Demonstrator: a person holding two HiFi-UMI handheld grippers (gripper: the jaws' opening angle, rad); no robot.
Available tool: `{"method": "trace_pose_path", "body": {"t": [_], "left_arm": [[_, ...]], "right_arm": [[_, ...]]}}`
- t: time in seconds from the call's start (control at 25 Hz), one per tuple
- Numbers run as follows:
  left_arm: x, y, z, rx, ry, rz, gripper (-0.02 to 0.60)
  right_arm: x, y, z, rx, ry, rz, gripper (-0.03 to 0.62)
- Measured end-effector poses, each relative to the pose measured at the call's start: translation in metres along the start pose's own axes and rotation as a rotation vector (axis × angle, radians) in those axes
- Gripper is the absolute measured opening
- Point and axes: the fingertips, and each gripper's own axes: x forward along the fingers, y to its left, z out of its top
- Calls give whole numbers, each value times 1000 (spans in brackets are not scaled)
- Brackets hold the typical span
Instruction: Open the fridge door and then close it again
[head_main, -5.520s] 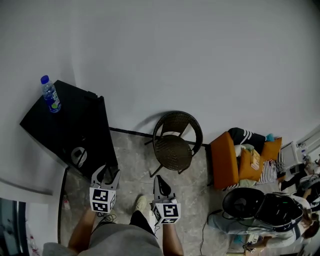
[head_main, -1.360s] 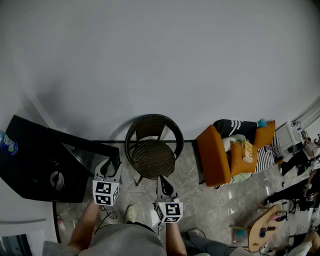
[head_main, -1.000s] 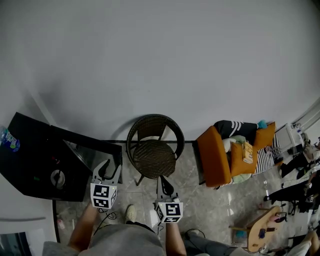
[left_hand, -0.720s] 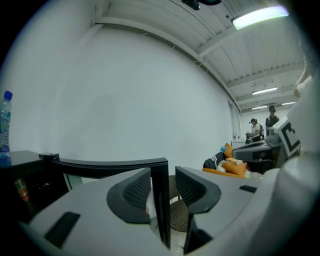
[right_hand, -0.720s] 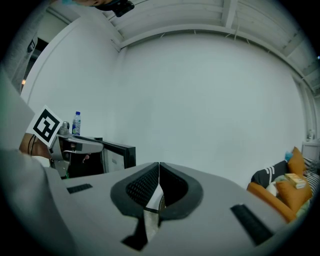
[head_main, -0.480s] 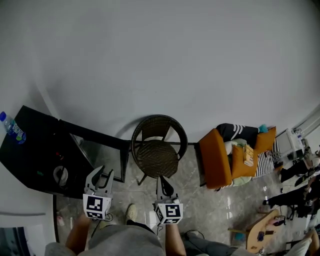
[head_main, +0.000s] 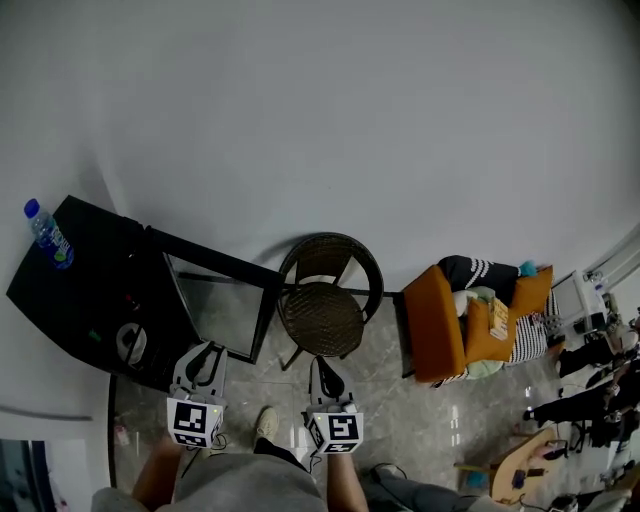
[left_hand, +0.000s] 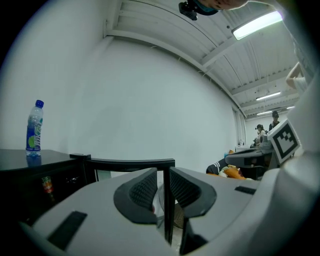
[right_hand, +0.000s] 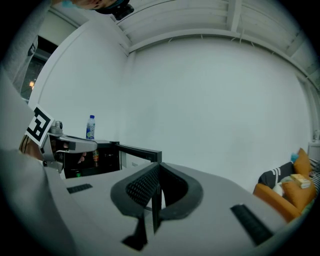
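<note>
**Head view.** You are standing on a polished grey stone-tile floor (head_main: 390, 395), facing a plain white wall (head_main: 350, 120). The black mini fridge (head_main: 85, 290) is sitting at the left by the wall. Its glass-fronted door (head_main: 218, 305) is standing swung wide open, with the free edge pointing toward the brown wicker chair (head_main: 328, 300) just beside it. A water bottle (head_main: 48, 238) with a blue cap is standing upright on the fridge's top, near the back corner. Further right, an orange armchair (head_main: 445, 325) is carrying orange cushions and a dark striped garment. Beyond it, furniture and people are showing too small to make out.

**Grippers.** You are holding the left hand-held gripper (head_main: 205, 352) low in front of the fridge, near the bottom of the open door and apart from it. Its jaws have just been closing and are standing a narrow slit apart with nothing pinched. In the left gripper view, the door's top rail and upright free edge are showing through that slit, farther off. You are holding the right hand-held gripper (head_main: 322, 362) over the floor in front of the chair, its jaws pressed together on nothing.

**Gripper views.** A white ribbed ceiling (left_hand: 165, 30) with a strip light (left_hand: 257, 24) is running overhead. A small red-labelled container (left_hand: 47, 184) is sitting on a shelf inside the fridge.
</note>
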Motion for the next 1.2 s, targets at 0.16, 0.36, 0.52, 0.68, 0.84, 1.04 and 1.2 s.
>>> {"method": "trace_pose_path", "body": {"t": [0.16, 0.36, 0.52, 0.68, 0.84, 1.04, 1.2], "left_arm": [[-22, 6, 4, -15, -22, 15, 52], [-47, 17, 6, -37, -47, 36, 11], [-61, 18, 4, -54, -39, 22, 5], [-73, 20, 2, -62, -38, 17, 5], [-79, 17, -1, -59, -31, 15, 5], [-82, 15, 1, -49, -32, 14, 5], [-84, 11, 7, -39, -59, 1, 5]], "right_arm": [[-10, 19, 3, -2, -6, 9, 25], [-23, 41, 1, -11, -8, 16, 25], [-35, 54, -3, -7, -1, 15, 25], [-44, 63, -3, -7, -7, 8, 25], [-54, 64, -6, -3, -1, -4, 25], [-58, 65, -7, 4, 1, -11, 25], [-58, 67, -4, -9, -1, 1, 25]]}}
